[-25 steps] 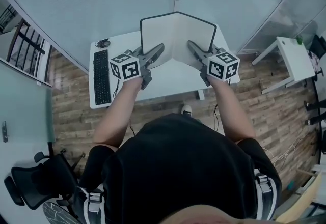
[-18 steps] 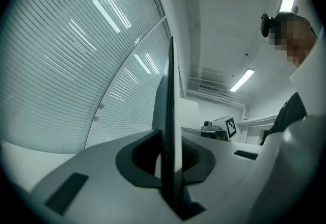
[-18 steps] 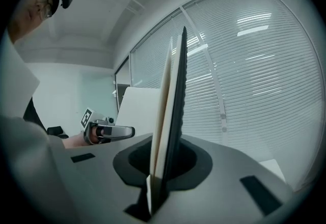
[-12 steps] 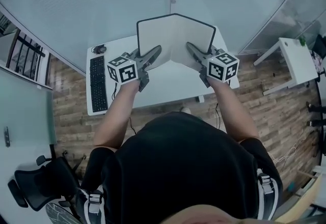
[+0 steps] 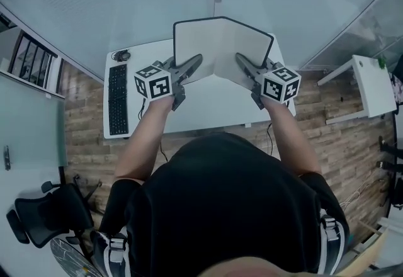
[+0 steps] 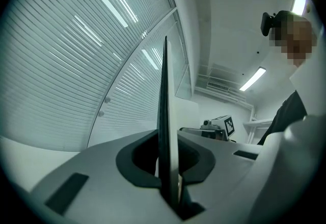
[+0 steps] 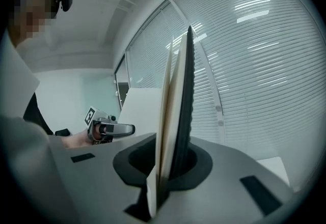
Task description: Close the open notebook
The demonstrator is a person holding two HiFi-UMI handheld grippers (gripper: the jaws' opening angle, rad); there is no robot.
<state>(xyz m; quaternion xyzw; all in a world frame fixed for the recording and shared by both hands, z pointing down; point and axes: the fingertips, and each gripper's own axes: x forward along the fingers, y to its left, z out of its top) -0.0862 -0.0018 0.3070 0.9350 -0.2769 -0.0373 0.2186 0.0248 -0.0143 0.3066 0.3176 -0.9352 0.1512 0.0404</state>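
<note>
The left gripper (image 6: 170, 195) has its fingers (image 6: 91, 177) clamped narrowly on the left half of the notebook (image 6: 164, 116), whose black cover stands edge-on between them. The right gripper (image 7: 160, 192) pinches the right half the same way, pages and cover together in its grip. In the head view the notebook is open in a V, upright, with its spine away from the person, over the white bench (image 5: 208, 102). A keyboard (image 5: 117, 99) lies at the bench's left end.
</note>
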